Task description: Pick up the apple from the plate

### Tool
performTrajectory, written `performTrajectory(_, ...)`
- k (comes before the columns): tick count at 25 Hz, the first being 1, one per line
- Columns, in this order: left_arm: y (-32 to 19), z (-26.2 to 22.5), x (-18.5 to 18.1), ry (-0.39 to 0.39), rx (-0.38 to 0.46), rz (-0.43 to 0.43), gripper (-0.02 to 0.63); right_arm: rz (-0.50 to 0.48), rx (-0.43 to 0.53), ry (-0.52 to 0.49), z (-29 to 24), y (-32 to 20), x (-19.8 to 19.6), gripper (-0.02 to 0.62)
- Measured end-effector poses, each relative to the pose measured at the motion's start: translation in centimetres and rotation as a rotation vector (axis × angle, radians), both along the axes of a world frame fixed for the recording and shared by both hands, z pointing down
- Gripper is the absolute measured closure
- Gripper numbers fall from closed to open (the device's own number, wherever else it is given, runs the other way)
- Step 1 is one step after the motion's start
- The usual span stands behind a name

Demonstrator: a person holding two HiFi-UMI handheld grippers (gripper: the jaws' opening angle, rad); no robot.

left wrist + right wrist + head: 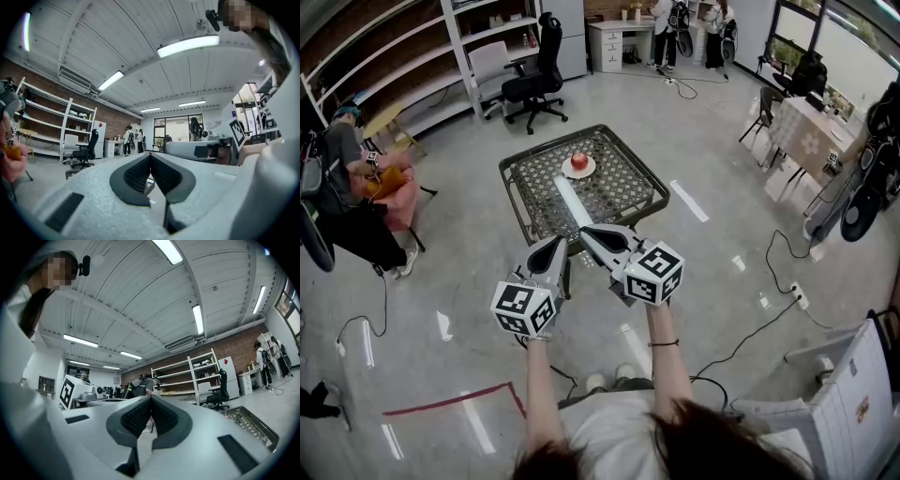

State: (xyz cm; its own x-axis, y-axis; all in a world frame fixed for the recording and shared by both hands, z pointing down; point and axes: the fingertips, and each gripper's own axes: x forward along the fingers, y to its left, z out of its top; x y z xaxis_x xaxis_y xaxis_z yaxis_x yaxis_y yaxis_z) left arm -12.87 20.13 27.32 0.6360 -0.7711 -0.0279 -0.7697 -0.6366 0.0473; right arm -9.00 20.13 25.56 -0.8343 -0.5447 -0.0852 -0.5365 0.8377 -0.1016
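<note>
The apple (pixel 579 161) is red and round. It sits on a small white plate (pixel 566 174) near the far side of a low metal mesh table (pixel 623 202). I see nothing else on the plate.

Both of my grippers are well apart from the apple. I hold them level in front of me, over the near edge of the table. The left gripper (pixel 556 245) has its jaws pressed tight together, with nothing between them. The right gripper (pixel 585 231) is the same: closed up and empty. The two tips are just beside each other.

Here is what I think could go wrong.

- If I reach in with the jaws closed like this, I will only poke the apple. A round apple pushed from one side can roll off the plate, and maybe off the table.
- If I open the jaws too late or not wide enough, a jaw tip can hit the top of the apple and knock it away.
- If I come in too low, a jaw can catch the plate rim. The plate could then slide or tip on the bumpy mesh.
- The table is low and the apple is on the far side, so I have to lean and reach. My other gripper might bump the table edge on the way.
- A black cable (pixel 741 339) lies on the floor (pixel 469 234) off to my right, and a step that way could snag it.
</note>
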Motion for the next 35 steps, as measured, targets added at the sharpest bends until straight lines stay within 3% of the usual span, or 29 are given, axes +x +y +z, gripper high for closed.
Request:
performTrajectory(8,0.2,0.5,1.1,0.03,-0.008,0.011,0.595,-0.019,0.008,-0.042,-0.3,0.2,1.2,0.586)
performTrajectory(26,0.5,2.0,4.4,0.026,-0.054,-0.05,0.595,-0.07,-0.036,-0.054,1.1,-0.1,4.1,0.586)
performTrajectory(35,-0.6,2.4,4.2,0.014,-0.068,-0.069,0.595,-0.084,-0.061,-0.059,1.9,-1.2,4.5,0.586)
